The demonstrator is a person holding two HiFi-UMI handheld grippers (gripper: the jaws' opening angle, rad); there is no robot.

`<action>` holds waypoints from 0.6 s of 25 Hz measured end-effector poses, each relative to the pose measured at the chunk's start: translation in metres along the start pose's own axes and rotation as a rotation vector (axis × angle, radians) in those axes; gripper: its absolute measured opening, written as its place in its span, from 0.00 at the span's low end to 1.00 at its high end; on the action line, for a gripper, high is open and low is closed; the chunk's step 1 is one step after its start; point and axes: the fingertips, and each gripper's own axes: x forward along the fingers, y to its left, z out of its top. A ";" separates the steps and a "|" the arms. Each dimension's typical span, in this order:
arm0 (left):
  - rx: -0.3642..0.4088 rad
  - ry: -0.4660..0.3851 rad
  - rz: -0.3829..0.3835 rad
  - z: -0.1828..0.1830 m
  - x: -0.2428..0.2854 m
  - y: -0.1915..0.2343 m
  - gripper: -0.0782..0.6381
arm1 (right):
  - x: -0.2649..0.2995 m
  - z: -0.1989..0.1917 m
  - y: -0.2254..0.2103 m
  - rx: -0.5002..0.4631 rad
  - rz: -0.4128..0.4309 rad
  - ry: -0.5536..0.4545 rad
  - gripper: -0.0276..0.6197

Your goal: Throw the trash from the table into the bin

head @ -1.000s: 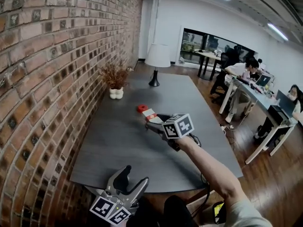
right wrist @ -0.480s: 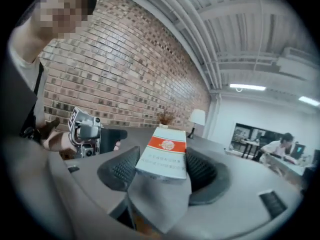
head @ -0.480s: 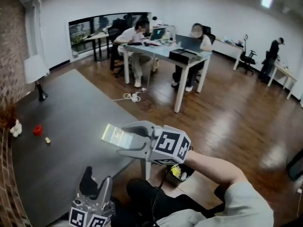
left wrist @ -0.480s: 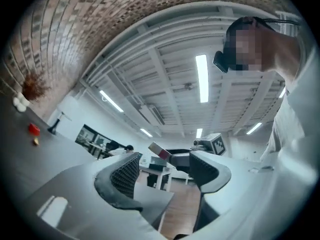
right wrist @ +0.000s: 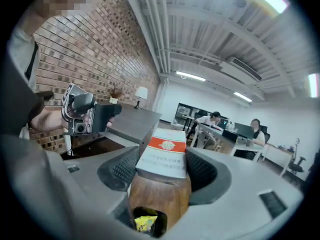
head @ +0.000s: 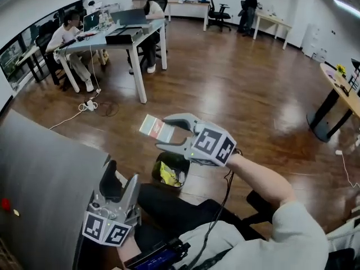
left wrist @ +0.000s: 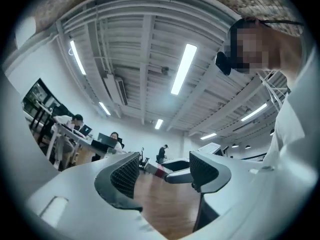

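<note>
Box (head: 152, 126) held above the bin (head: 158, 167)
Left gripper (head: 120, 182) open, empty, beside the table (head: 45, 167); at its one o'clock the right gripper (head: 163, 132) clamps the small box, the bin at the box's five o'clock.

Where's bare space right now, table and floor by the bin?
Free: the table between its near edge and the red scrap; the wood floor beyond the bin. Crowded: around the bin, where the right tool grips the box, and the table corner by the left tool.
</note>
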 end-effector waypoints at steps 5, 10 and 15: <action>-0.072 0.086 -0.056 -0.041 0.049 -0.003 0.56 | -0.005 -0.083 -0.039 0.090 -0.060 0.118 0.49; -0.115 0.145 -0.077 -0.066 0.076 -0.006 0.56 | 0.011 -0.148 -0.032 0.159 -0.002 0.225 0.49; -0.126 0.178 -0.073 -0.081 0.082 0.000 0.56 | 0.041 -0.191 -0.019 0.169 0.062 0.307 0.49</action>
